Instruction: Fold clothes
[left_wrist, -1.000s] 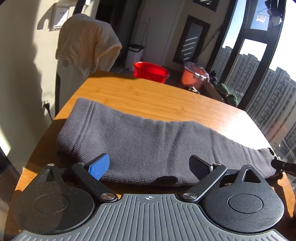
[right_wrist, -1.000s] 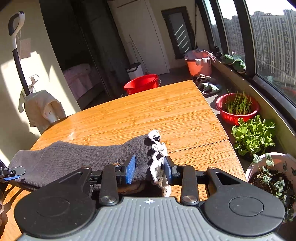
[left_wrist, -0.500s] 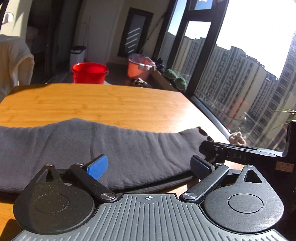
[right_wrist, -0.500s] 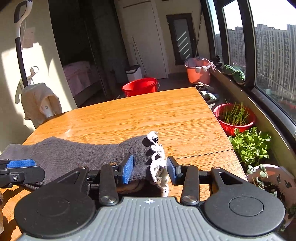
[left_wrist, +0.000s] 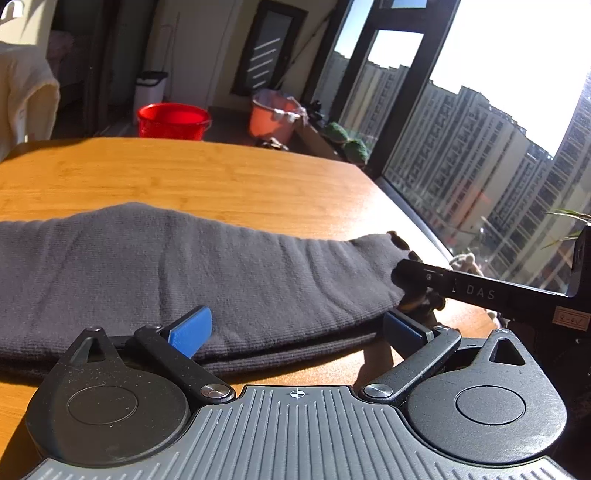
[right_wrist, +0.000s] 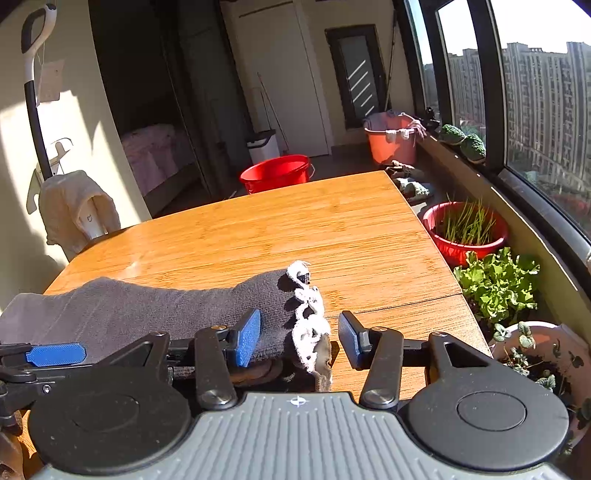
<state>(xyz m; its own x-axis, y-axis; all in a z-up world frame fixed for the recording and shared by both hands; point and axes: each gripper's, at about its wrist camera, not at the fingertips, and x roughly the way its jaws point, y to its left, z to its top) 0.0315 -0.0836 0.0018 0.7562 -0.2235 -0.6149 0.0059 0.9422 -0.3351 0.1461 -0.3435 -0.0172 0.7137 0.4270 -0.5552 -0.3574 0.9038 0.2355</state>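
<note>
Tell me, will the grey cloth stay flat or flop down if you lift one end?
The grey cloth would probably flop: it's soft ribbed knit, lying limp along the table. Folded into layers, it may slide open. The white lace trim looks delicate and might snag.

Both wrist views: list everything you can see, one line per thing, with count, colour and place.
Garment: one, dark grey knit with white lace trim at one end, lying long across the near side of the table.
Table: one, orange-brown wood.
Bucket: one, red, on the floor beyond the table.
Tub: one, salmon-orange, by the window, cloth draped over the rim.
Bin: one, white with a dark lid, near the door.
Basin: one, red, holding green shoots, right of the table.
Leafy plant: one, green, below the basin.
Flower pot: one, pale, at the right edge.
Towel: one, cream, draped left of the table.
Left tongs: open, at the garment's near edge.
Right tongs: open, around the lace end.
</note>
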